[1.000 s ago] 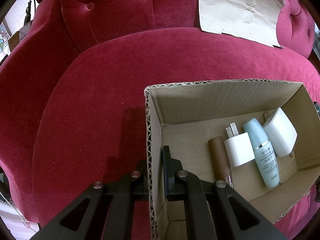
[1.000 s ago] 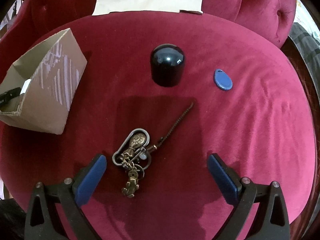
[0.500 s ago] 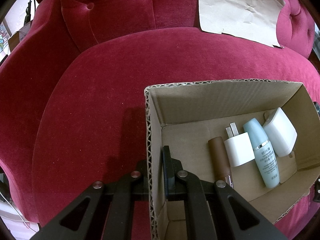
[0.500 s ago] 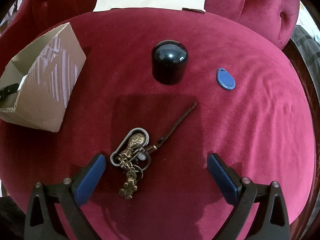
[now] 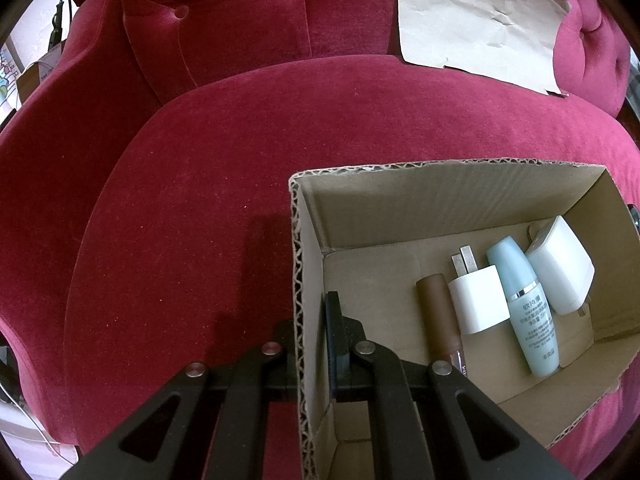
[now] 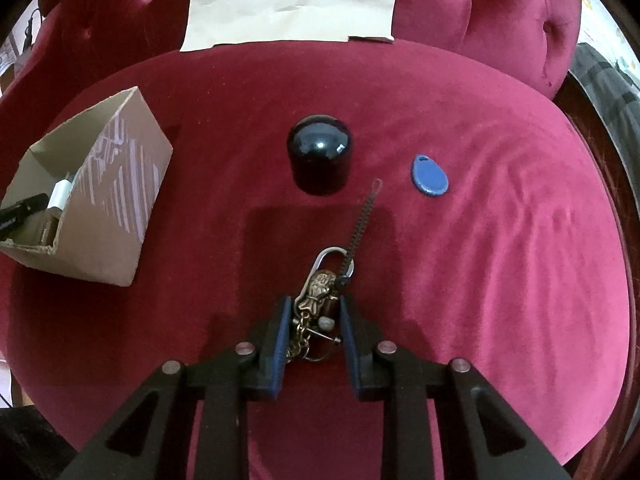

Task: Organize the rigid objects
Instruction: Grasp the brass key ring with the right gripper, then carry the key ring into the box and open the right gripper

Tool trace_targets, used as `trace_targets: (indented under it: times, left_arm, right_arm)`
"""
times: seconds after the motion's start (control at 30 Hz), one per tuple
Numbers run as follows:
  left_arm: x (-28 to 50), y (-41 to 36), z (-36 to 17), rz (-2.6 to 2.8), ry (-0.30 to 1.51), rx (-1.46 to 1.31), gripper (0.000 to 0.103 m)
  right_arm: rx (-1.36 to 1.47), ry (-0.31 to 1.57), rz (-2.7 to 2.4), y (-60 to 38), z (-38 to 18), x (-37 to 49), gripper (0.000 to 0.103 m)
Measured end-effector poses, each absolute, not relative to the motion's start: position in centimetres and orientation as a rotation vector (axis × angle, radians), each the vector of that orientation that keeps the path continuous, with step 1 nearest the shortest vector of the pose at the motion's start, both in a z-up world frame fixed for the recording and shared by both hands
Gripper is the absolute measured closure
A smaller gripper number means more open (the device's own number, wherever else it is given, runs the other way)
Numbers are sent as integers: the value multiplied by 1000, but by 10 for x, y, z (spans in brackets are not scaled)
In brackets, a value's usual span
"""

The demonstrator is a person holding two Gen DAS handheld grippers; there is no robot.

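Both tools grip: my left tool (image 5: pixel 314 344) pinches the box (image 5: pixel 298 280) wall, hiding one finger; my right tool (image 6: pixel 312 334) is closing around the half-hidden keychain (image 6: pixel 320 292).

Left tool (image 5: pixel 316 344) clamps cardboard box (image 5: pixel 298 264) wall; toiletries inside.

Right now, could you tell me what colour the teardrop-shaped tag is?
The tag is blue, clearest in the right wrist view.

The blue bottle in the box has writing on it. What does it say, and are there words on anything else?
Pale blue bottle: printed characters down its side, too small and blurred to read.
Brown tube: a tiny mark near its lower end, unreadable.
White plugs, cardboard box, blue tag, black cap, keychain: no words show.
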State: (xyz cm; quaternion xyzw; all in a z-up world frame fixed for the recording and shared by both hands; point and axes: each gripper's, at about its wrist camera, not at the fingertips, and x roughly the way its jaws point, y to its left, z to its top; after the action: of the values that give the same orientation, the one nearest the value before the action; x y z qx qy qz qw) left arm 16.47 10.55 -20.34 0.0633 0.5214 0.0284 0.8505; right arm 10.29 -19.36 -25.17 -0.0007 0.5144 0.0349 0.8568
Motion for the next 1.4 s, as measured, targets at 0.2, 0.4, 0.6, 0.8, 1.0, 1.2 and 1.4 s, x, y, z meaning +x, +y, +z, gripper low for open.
trace_targets:
  times: [0.2, 0.4, 0.6, 0.8, 1.0, 1.2, 1.4]
  left_arm:
    - [165, 105, -203, 60, 1098, 133, 96]
    - [165, 105, -203, 60, 1098, 134, 96]
    - [165, 105, -203, 60, 1098, 134, 96]
    - [165, 105, -203, 60, 1098, 134, 96]
    - [165, 105, -203, 60, 1098, 134, 96]
    - [165, 106, -204, 59, 1097, 134, 96]
    - [166, 107, -203, 58, 1097, 134, 96]
  right_arm:
    - [-1, 1086, 67, -198, -249, 103, 78]
    - [12, 1079, 52, -206, -236, 107, 78]
    - [0, 1059, 52, -209, -222, 105, 78]
    - [-10, 1037, 57, -202, -201, 95, 78]
    - [-24, 1005, 65, -195, -184, 86, 78]
    - [-40, 971, 69, -188, -169, 80, 78]
    - [-38, 948, 78, -181, -161, 90, 78]
